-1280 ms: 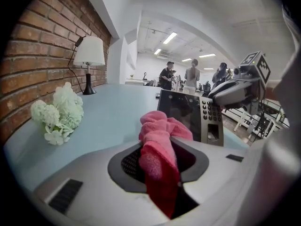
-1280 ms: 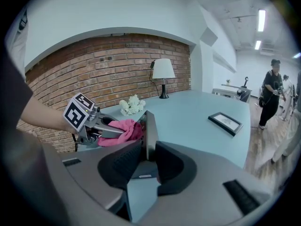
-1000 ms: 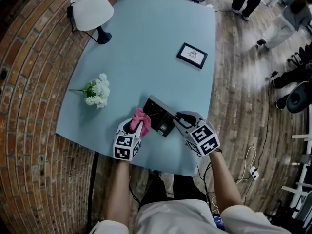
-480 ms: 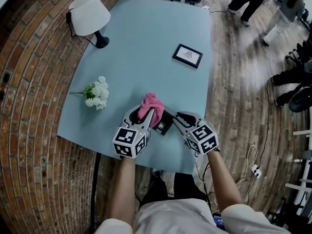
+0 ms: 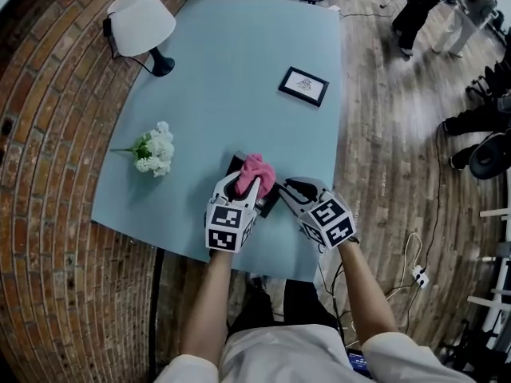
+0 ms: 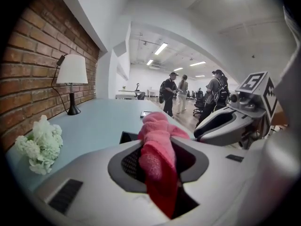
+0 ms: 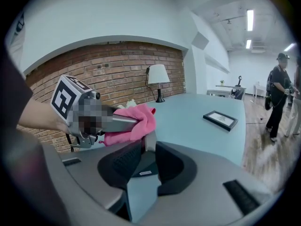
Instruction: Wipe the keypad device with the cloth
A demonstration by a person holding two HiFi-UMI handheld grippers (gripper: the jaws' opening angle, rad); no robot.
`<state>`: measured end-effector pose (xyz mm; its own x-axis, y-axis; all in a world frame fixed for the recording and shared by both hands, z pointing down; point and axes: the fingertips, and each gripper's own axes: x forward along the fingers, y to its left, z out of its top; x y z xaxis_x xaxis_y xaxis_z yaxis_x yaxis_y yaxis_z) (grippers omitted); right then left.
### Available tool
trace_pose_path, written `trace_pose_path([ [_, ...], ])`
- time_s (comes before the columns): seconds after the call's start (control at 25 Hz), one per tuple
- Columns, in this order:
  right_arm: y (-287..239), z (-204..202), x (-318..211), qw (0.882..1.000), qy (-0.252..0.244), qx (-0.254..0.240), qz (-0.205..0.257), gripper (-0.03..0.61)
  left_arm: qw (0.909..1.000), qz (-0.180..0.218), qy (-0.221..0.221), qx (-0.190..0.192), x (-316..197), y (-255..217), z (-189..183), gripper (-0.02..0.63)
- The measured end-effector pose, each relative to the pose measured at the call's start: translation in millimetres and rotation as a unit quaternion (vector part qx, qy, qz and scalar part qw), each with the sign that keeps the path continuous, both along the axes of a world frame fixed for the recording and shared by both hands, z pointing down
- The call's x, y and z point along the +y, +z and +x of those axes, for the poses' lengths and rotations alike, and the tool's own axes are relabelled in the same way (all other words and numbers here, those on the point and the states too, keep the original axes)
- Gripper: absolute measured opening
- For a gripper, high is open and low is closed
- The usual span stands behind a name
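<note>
Cloth slid R over keypad device; L claw clamps cloth, R claw grips device.

The cloth is pink and soft, bunched into a wad, one end pinched between the jaws of the left hand-held gripper and the rest lying on top of the keypad device. The keypad device is a dark, flat slab, to the right of the white flowers and just nearer the person. Its right edge is clamped in the right hand-held gripper.
</note>
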<state>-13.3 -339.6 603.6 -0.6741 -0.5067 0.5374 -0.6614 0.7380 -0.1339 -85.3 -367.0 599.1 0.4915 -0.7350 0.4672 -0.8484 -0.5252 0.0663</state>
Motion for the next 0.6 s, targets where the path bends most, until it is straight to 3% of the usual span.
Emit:
trace_pose_path([
  [0.6, -1, 1, 0, 1.0, -0.008, -0.015, -0.006, 0.123, 0.9989, -0.041, -0.021, 0.0, 27, 41, -29, 0.152],
])
